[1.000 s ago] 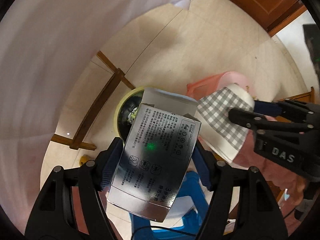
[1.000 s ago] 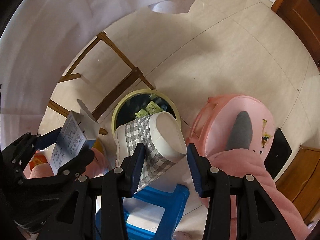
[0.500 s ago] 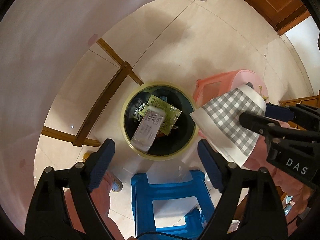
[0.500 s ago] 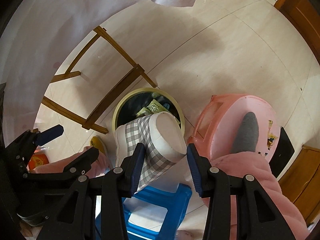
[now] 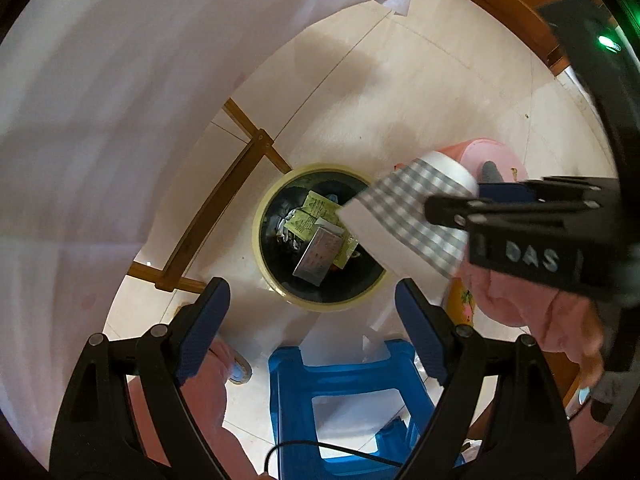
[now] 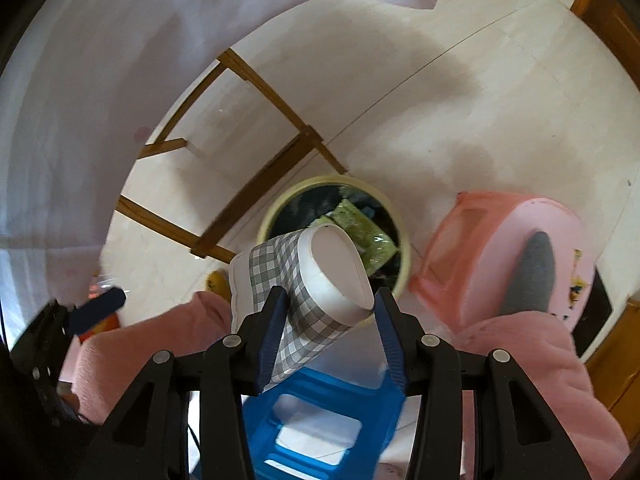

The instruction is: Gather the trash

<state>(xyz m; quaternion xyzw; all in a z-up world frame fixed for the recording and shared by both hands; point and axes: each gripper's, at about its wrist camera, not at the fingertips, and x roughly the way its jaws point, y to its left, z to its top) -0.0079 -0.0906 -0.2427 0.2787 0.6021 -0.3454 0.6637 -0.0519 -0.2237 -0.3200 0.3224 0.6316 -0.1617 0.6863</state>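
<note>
A round bin with a pale yellow rim stands on the floor below both grippers. Inside lie a silver carton and yellow-green packets. My left gripper is open and empty above the bin's near edge. My right gripper is shut on a grey-checked paper cup, held on its side over the bin's near rim. The cup and right gripper also show at the right of the left wrist view.
A blue plastic stool stands right below the grippers. A pink stool stands to the right of the bin. A wooden table frame and hanging white cloth are on the left. The person's pink sleeves are nearby.
The left gripper opened and dropped the silver carton into the bin, then rose slightly. The right gripper moved the checked cup nearer over the bin, still holding it.
</note>
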